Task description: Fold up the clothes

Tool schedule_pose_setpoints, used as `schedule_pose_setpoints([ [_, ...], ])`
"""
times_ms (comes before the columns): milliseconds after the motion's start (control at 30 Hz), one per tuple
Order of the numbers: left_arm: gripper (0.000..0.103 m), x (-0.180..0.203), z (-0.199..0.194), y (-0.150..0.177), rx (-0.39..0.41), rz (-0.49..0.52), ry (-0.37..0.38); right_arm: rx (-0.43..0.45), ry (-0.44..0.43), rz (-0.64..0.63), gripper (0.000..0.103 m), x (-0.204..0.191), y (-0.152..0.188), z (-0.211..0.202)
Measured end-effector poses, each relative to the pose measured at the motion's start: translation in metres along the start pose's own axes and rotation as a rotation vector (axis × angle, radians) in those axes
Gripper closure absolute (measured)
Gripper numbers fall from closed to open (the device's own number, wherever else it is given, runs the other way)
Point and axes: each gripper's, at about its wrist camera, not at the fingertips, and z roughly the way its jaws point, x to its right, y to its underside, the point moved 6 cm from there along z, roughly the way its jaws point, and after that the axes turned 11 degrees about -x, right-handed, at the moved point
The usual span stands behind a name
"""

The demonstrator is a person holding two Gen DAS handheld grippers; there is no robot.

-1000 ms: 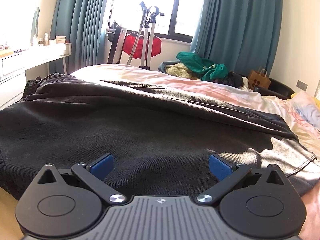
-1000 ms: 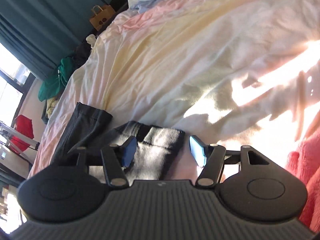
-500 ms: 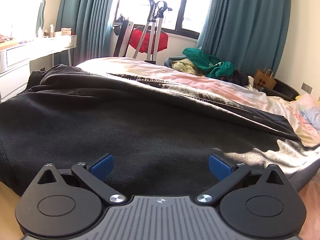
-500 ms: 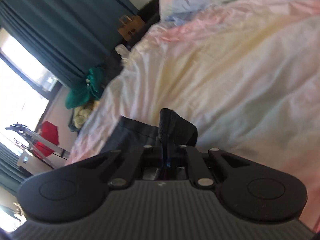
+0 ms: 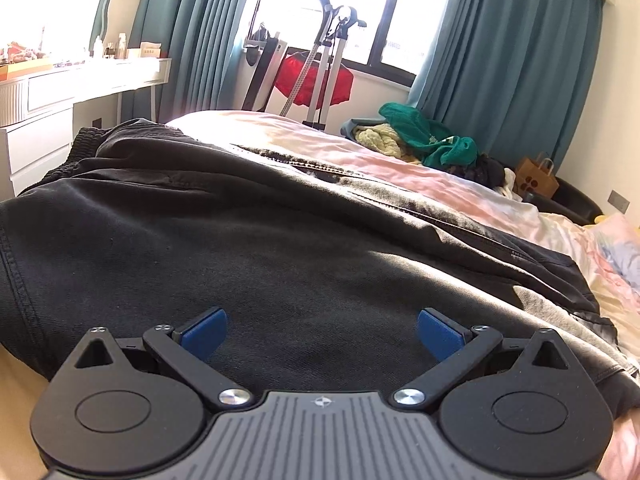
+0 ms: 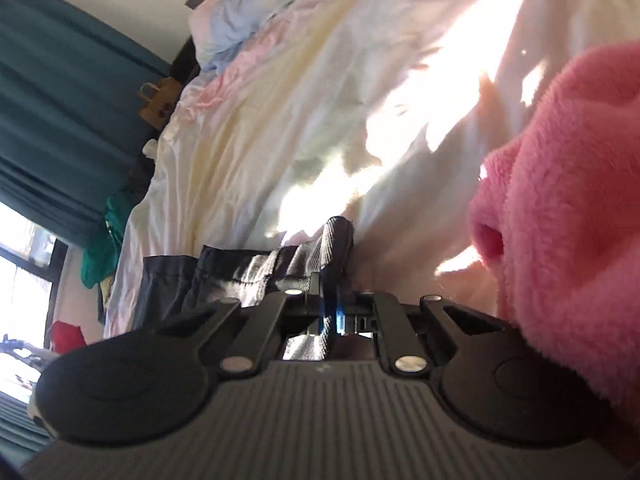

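Left wrist view: the left gripper (image 5: 322, 334) hovers low over the black trousers (image 5: 256, 248), pointing forward and somewhat downward, its body level across the frame. Its jaws stand wide apart, the blue pads (image 5: 204, 334) to either side with only dark cloth showing beneath them and nothing caught between. The trousers lie spread on the bed (image 5: 400, 160), directly ahead of and below this gripper, reaching from the elastic waistband (image 5: 80, 148) far ahead on the left to a leg end off to the right. Beyond them, farther ahead, stand teal curtains (image 5: 512, 60), a white dresser (image 5: 60, 100) to the left, and a heap of green and cream laundry (image 5: 420, 136) ahead on the right.

Right wrist view: the right gripper (image 6: 330, 308) is tilted downward and rolled, so that the bed runs slantwise across the frame. Its jaws are drawn almost together, opening only slightly, with a fold of the trousers' hem (image 6: 336, 244) pinched between the pads and standing up just ahead of the fingertips. The rest of that leg trails away to the left of the gripper. The pastel bedsheet (image 6: 280, 120) fills the space ahead. A pink fleece sleeve (image 6: 568, 208) lies close on the right, touching the gripper's housing. The frame is slightly blurred.
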Motion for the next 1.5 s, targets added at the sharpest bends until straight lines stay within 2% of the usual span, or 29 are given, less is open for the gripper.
schedule_pose_setpoints([
  [67,0.000,0.000,-0.001,0.000,-0.004,0.003,0.002,-0.005,0.033,0.012,0.089,-0.008,0.003,-0.004],
  [100,0.000,0.000,-0.001,0.000,-0.006,0.003,0.005,-0.016,0.050,0.017,0.079,-0.013,0.007,-0.007],
  [133,0.000,0.000,-0.002,0.000,-0.008,0.002,0.008,-0.028,0.066,0.022,0.060,-0.019,0.011,-0.009],
  [167,0.000,0.000,-0.002,0.000,-0.010,0.001,0.011,-0.035,0.072,0.032,0.047,-0.024,0.017,-0.013],
  [200,0.000,0.000,-0.003,0.000,-0.012,0.001,0.014,-0.033,0.054,0.050,0.028,-0.028,0.026,-0.017],
  [233,0.000,0.000,-0.004,0.000,-0.014,0.002,0.017,-0.031,0.036,0.069,0.020,-0.032,0.034,-0.021],
  [400,0.000,-0.007,-0.016,0.002,0.003,-0.004,0.007,-0.059,-0.004,0.061,0.020,-0.041,0.077,-0.026],
  [533,0.000,-0.021,-0.030,0.003,0.013,-0.054,0.004,-0.077,-0.030,-0.053,0.021,-0.035,0.096,-0.022],
  [667,0.000,-0.044,-0.045,0.001,-0.003,-0.122,-0.023,-0.092,-0.067,-0.077,0.020,-0.037,0.093,-0.031],
  [767,0.000,-0.071,-0.065,-0.004,-0.010,-0.190,-0.029,-0.115,-0.117,-0.041,0.020,-0.030,0.091,-0.032],
  [867,0.000,-0.102,-0.087,-0.014,-0.017,-0.267,-0.051,-0.146,-0.133,0.006,0.020,-0.022,0.089,-0.028],
  [1000,0.002,-0.151,-0.106,-0.024,-0.014,-0.442,-0.005,-0.152,-0.126,0.002,0.020,-0.026,0.085,-0.025],
  [1100,0.005,-0.189,-0.113,-0.031,-0.004,-0.551,-0.028,-0.160,-0.099,-0.019,0.018,-0.031,0.082,-0.023],
  [1200,0.004,-0.217,-0.114,-0.034,0.022,-0.594,-0.094,-0.130,-0.089,-0.055,0.019,-0.035,0.078,-0.024],
  [1333,0.004,-0.234,-0.103,-0.023,-0.014,-0.645,-0.102,-0.097,-0.082,-0.068,0.019,-0.031,0.068,-0.021],
  [1500,0.003,-0.244,-0.102,-0.013,-0.018,-0.718,-0.046,-0.121,-0.080,-0.006,0.018,-0.026,0.063,-0.003],
])
